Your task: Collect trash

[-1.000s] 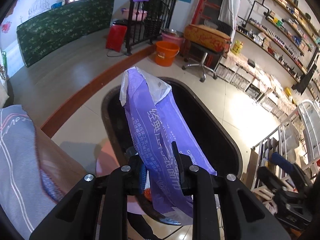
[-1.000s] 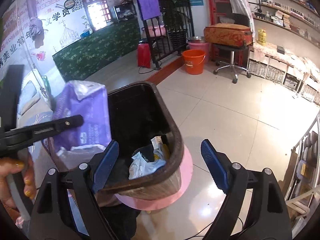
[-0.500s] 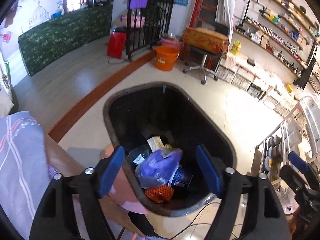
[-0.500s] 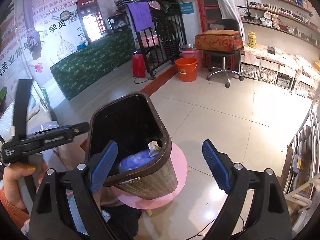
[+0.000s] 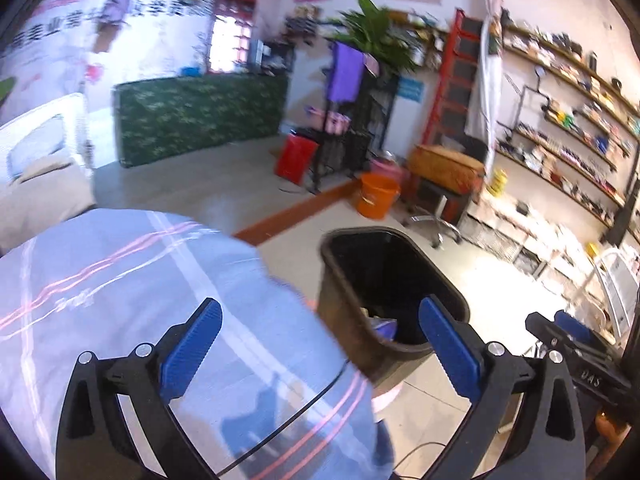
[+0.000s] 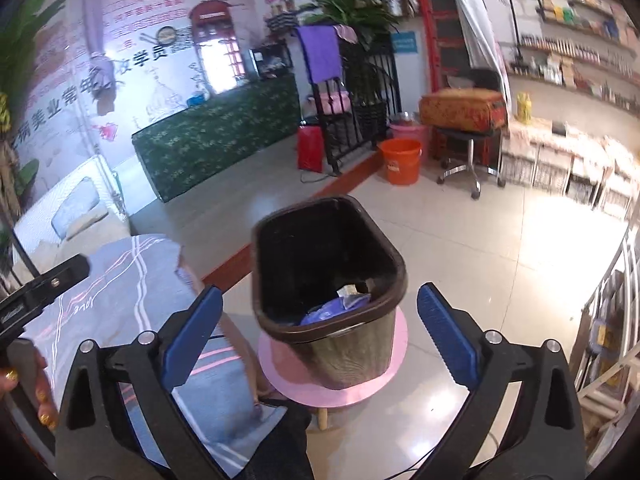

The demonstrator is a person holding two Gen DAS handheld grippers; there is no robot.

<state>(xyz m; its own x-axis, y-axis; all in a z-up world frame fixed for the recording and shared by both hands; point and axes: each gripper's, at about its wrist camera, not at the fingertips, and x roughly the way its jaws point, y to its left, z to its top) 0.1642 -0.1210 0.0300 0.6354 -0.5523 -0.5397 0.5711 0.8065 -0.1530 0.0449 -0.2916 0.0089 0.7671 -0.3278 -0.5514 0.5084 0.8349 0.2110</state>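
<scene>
A dark brown trash bin [image 6: 328, 280] stands on a pink round stool [image 6: 332, 376]. A purple plastic package [image 6: 336, 308] lies inside it with other scraps. The bin also shows in the left wrist view [image 5: 384, 304], with the package [image 5: 386, 326] just visible inside. My left gripper [image 5: 320, 344] is open and empty, over a light striped cloth [image 5: 140, 300] beside the bin. My right gripper [image 6: 320, 332] is open and empty, in front of the bin and a little above it.
An orange bucket [image 6: 400, 160], a stool with a patterned cushion [image 6: 464, 116] and a black railing [image 6: 356, 96] stand farther back on the tiled floor. Shelves [image 6: 568, 64] line the right wall. A green-covered counter [image 6: 216, 136] is at the back left.
My left gripper opened and let the purple package drop into the bin. It then drew back to the left, over the striped cloth. My right gripper rose slightly.
</scene>
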